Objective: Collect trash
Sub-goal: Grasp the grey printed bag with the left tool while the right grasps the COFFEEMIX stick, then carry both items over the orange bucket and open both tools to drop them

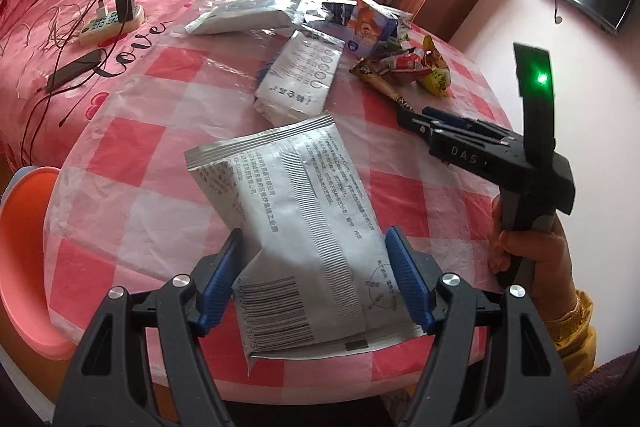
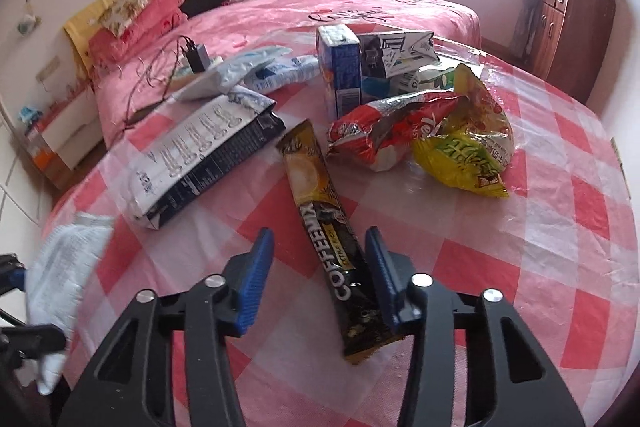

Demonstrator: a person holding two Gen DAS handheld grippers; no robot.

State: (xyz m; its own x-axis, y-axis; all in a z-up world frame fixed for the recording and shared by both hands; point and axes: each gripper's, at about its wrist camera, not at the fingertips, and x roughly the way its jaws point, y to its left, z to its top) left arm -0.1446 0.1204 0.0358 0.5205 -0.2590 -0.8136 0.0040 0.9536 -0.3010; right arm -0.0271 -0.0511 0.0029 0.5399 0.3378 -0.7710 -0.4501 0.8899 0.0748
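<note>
Your left gripper stood open around the flat silver foil pouch at the near edge of the red-and-white checked table. Your right gripper was also open, its fingers on both sides of the long black-and-yellow coffee sachet, farther right.

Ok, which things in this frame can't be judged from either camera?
- Orange basin: left wrist view, cut by the image edge and the table; contents hidden.
- White packet: right wrist view, blurred; print unreadable.
- Coffee sachet: near end lies between the right gripper fingers; contact unclear.
- Left gripper: straddles the packet; grip unclear.
</note>
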